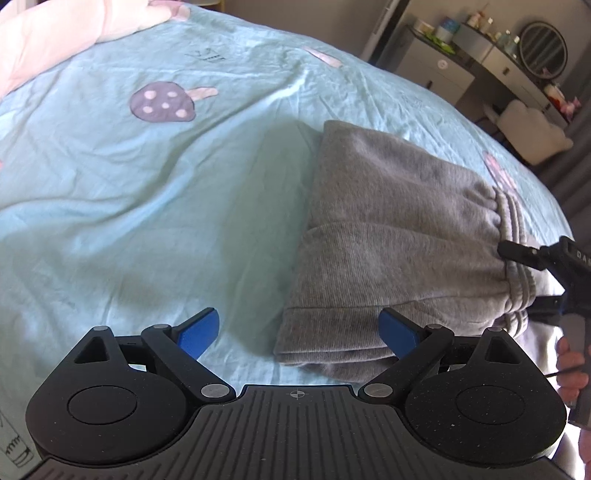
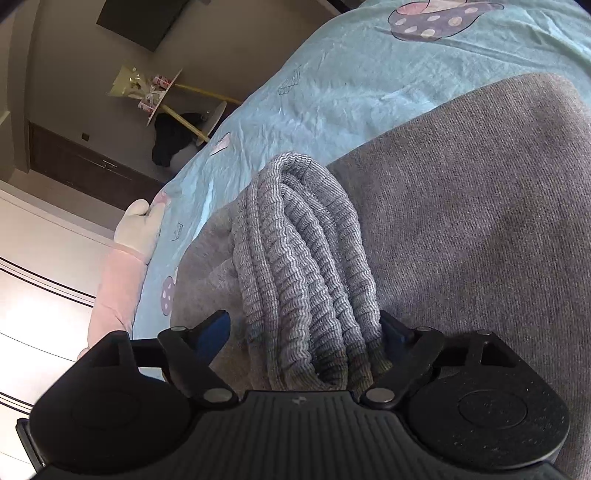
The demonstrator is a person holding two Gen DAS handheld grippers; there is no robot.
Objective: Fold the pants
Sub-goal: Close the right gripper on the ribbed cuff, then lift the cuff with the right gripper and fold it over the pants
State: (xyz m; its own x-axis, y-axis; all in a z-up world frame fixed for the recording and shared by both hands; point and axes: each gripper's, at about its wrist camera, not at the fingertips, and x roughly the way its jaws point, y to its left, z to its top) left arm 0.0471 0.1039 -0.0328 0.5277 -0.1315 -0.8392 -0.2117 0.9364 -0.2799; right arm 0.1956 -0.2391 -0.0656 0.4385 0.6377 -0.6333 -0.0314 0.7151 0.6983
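Pants [image 1: 388,229] are plain heather grey, ribbed waistband [image 2: 299,258] striped lighter. Bed sheet [image 1: 184,184] is pale aqua with purple white-spotted mushroom prints [image 1: 162,101]. Pink-and-white plush [image 1: 55,33] at the bed's far corner.

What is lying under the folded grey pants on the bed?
The folded grey pants lie on a light blue bedsheet printed with mushrooms. The sheet shows all around them; the part directly beneath is covered, so anything there cannot be seen.
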